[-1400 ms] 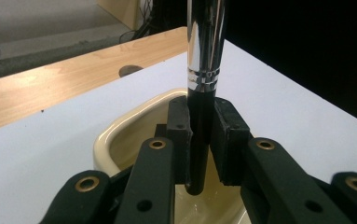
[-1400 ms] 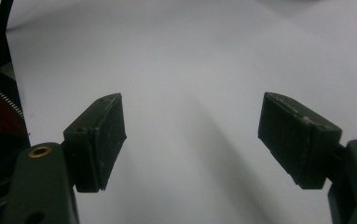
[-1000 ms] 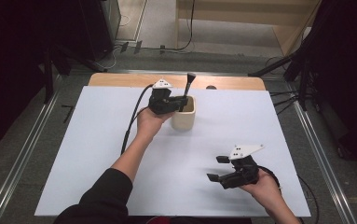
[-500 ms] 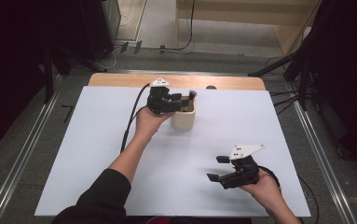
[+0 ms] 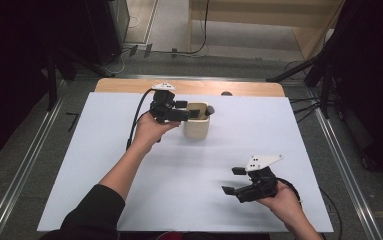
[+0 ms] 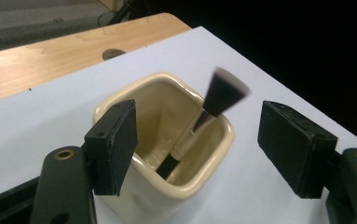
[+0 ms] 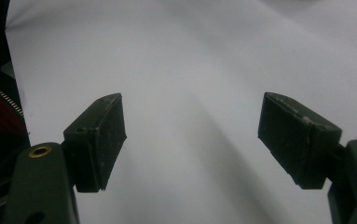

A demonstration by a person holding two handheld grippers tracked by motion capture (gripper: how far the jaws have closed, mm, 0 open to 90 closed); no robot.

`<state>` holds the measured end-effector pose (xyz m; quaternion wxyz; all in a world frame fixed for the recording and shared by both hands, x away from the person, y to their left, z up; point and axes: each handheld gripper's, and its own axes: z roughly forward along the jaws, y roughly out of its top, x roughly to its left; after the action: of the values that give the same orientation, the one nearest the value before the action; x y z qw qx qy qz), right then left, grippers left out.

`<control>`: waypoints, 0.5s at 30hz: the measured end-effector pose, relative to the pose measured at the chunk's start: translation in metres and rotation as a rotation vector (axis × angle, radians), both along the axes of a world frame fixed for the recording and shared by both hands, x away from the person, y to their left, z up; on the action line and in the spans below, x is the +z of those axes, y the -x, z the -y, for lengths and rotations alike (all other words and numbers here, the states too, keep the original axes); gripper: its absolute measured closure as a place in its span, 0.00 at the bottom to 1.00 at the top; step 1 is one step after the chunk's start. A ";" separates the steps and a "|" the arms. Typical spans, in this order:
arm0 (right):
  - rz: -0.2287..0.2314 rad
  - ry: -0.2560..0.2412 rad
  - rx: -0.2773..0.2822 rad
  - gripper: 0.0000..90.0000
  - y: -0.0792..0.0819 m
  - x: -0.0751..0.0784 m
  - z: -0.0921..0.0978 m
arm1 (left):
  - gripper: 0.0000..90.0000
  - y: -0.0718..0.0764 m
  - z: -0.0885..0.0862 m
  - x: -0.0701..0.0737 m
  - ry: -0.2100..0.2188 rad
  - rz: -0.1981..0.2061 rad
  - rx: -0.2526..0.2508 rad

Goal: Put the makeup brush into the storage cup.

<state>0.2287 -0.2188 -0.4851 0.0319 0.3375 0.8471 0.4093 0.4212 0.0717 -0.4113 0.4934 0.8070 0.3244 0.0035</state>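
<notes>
Brush [image 6: 199, 126] stood tilted in the cream cup [image 5: 197, 129] nr the tabletop's far edge, bristles up. Left gripper [image 6: 199, 144] apart, jaws either side of cup; right gripper [image 5: 232, 181] apart, holding nothing, nr front-right corner. Brush prob. light, bristles soft; grip the stiff handle.

A cup [image 5: 197, 127] stands on the surface [image 5: 104, 165] toward its far edge, left of centre. A brush [image 6: 199, 122] leans inside it, head up. The left tool [image 5: 188, 112] sits just left of the cup; the right tool [image 5: 233, 181] lies well apart, near right.
</notes>
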 end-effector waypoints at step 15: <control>-0.002 0.001 -0.002 0.27 -0.001 -0.001 0.000 | 0.32 0.020 -0.006 0.016 -0.081 -0.059 -0.106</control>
<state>0.2294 -0.2191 -0.4861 0.0318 0.3388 0.8470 0.4084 0.4008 0.0775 -0.3951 0.4501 0.8422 0.2951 -0.0333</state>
